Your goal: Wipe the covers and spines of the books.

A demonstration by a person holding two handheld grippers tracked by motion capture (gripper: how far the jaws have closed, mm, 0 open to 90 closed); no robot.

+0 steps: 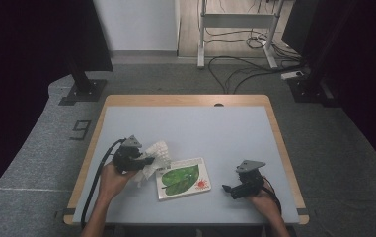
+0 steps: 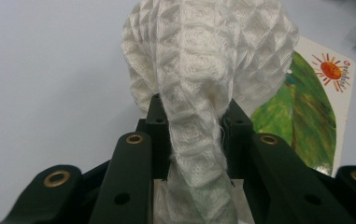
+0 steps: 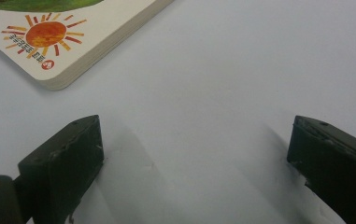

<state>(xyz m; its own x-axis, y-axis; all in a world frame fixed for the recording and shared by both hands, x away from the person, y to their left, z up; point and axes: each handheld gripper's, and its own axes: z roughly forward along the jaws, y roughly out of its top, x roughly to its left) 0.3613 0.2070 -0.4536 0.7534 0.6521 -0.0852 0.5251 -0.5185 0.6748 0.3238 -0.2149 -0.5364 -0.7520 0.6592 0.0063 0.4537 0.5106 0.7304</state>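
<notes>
**Left gripper clamped on white cloth beside picture book; right gripper idle, jaws apart**

High view: a person's forearms entered from the bottom edge, one gripper in each hand, over a pale blue table (image 1: 235, 133) with a wooden rim.

Left gripper (image 1: 148, 160): held at the left-front part of the table, pointing toward the centre. Its jaws were closed on a white cloth (image 1: 157, 157) with a quilted, diamond-patterned weave. In the left gripper view the cloth (image 2: 199, 93) ran as a pinched strip between the two black jaws, then bunched out in a rounded mass beyond the tips. The cloth hung from the gripper, just beside the left edge of the book and partly over its near-left corner in the high view; whether its lower folds touched the table could not be told.

Book (image 1: 183, 178): lay flat and shut on the table between the two grippers, cover up, showing a large green leaf and a small red-orange sun at its right corner. Same cover seen behind the cloth in the left gripper view (image 2: 306, 116).

Right gripper (image 1: 227, 188): held low at the right-front of the table, pointing left toward the book, well apart from it. Right gripper view: jaws stood wide apart with bare table between them, and the sun corner of the book (image 3: 49, 42) sat at upper left.
</notes>
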